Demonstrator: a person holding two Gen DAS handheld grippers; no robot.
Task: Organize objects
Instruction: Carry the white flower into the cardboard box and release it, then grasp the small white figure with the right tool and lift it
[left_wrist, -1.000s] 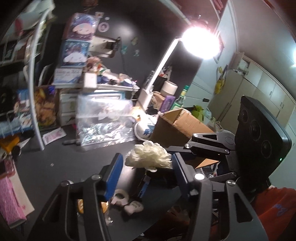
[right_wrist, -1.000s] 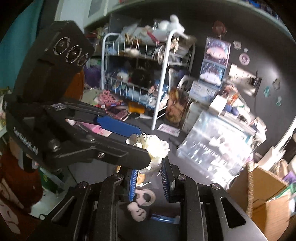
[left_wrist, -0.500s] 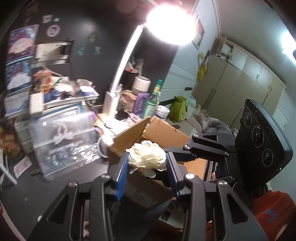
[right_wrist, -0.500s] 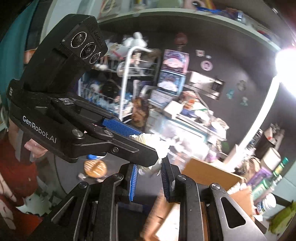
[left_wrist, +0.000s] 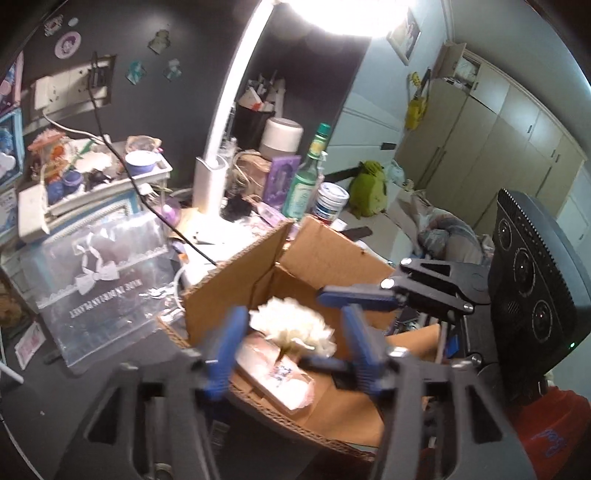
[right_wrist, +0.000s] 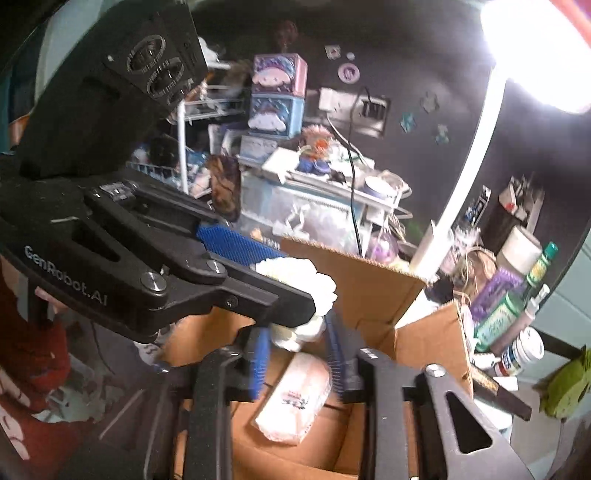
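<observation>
The cream-white fabric flower with ruffled petals (left_wrist: 293, 326) hangs over the open brown cardboard box (left_wrist: 236, 284), between the blue-padded fingers of both tools. The left gripper (left_wrist: 291, 339) has its fingers spread, with a visible gap on each side of the bloom, so it seems not to be holding anything. In the right wrist view the right gripper (right_wrist: 297, 360) also has its fingers parted around the flower's underside (right_wrist: 295, 334); whether a pad still touches a stem beneath is hidden, so I cannot tell if it has any hold. The bloom looks very light, soft and easily crushed: its petals would fold and stay creased under a firm pinch, and their loose layers give little to grip. The better place to take it is likely low down, at the base or stem under the head, with a gentle squeeze. Inside the box lies a pale pink wrapped packet with a small printed label (right_wrist: 293, 397), directly below, a soft landing if the flower drops.
</observation>
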